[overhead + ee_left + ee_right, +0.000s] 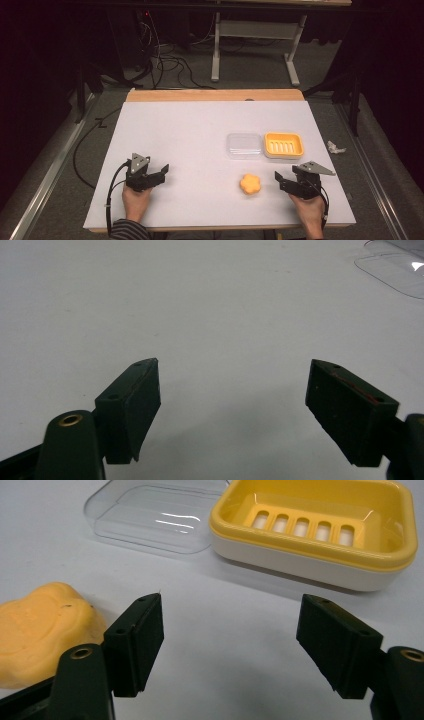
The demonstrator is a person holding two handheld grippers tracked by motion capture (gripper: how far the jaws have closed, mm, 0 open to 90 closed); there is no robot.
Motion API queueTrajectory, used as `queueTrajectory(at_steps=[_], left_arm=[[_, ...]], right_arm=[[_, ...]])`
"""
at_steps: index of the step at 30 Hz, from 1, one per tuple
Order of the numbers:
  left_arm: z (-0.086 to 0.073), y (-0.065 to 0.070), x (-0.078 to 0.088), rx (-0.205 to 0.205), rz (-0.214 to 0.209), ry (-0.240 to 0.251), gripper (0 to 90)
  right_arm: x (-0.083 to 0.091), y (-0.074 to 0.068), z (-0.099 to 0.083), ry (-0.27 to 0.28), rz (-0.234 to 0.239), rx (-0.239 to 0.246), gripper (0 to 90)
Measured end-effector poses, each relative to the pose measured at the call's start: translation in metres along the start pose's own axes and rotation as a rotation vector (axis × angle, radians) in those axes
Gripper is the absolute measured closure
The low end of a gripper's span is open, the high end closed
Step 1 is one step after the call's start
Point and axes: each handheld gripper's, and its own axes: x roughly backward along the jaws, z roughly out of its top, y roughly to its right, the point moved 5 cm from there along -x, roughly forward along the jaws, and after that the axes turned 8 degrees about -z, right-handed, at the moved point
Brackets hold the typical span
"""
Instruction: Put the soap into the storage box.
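Observation:
An orange flower-shaped soap (251,184) lies on the white table (190,130), right of the middle near the front. Behind it stand a clear plastic lid (244,145) and, to its right, a yellow soap dish (283,145) with a slotted insert. My right gripper (279,179) rests just right of the soap, open, with nothing between its jaws. In the right gripper view (230,602) the soap (35,630) sits beside the left jaw, and the dish (310,550) and lid (150,515) lie ahead. My left gripper (162,171) is open at the front left over bare table (234,365).
The lid's corner (395,265) appears at the top right of the left gripper view. A wooden strip (215,95) edges the table's far side. On the floor to the right lies a crumpled white scrap (335,147). Cables and a table frame lie beyond.

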Motion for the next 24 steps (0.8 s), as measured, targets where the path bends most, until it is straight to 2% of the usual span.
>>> queueTrajectory(at_steps=[3,6,11,21,24], left_arm=[[0.0,0.0,0.0,0.001,0.0,0.0,22.5],[0.0,0.0,0.0,-0.004,0.0,-0.003,22.6],[0.0,0.0,0.0,-0.003,0.003,-0.002,22.6],[0.0,-0.001,-0.001,-0.001,0.008,-0.001,22.8],[0.0,-0.001,-0.001,-0.001,0.008,-0.001,22.8]], right_arm=[[0.004,-0.005,0.002,0.004,0.023,0.0,27.9],[0.008,-0.014,0.006,0.003,0.073,-0.001,27.6],[0.012,-0.033,0.01,-0.008,0.119,0.049,26.9],[0.011,-0.065,0.014,-0.076,0.209,0.156,26.3],[0.01,-0.074,0.014,-0.098,0.23,0.164,24.6]])
